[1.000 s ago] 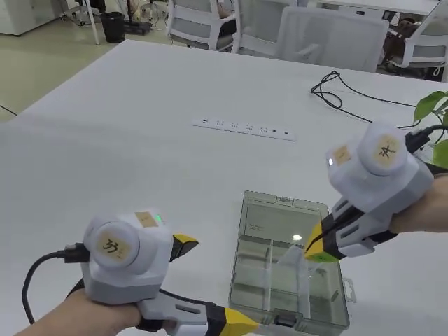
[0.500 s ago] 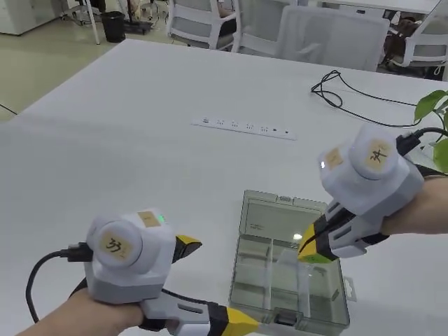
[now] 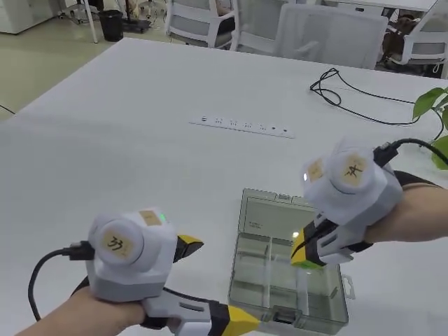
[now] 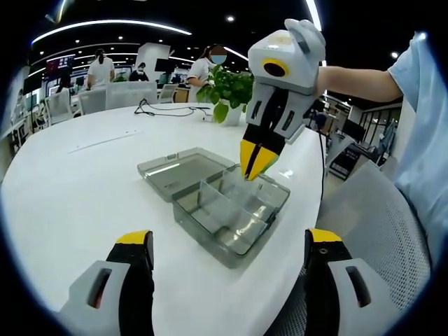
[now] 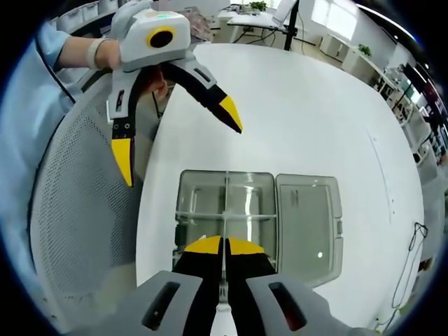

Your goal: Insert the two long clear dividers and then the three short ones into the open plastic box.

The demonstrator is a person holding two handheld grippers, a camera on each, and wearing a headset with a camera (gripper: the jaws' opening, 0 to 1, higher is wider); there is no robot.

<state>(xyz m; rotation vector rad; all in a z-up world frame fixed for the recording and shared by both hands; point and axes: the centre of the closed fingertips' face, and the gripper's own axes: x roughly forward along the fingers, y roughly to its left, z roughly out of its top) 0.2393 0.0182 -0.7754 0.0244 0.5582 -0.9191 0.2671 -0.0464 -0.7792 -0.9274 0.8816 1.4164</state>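
Observation:
The open clear plastic box lies at the near edge of the table, its lid folded flat behind it. Clear dividers stand inside it, crossing each other; the dividers also show as thin lines in the box. My right gripper hangs just over the tray's middle, shut on a thin clear divider seen edge-on between its jaws. The right gripper points down into the box. My left gripper is held open to the left of the box, with nothing in it.
A white power strip lies mid-table. A black cable curls at the back right, near a leafy plant. Office chairs stand beyond the far edge. The table edge runs right in front of the box.
My right gripper has moved left and down, from the box's right side to over its middle. The left gripper has stayed in place, still open.

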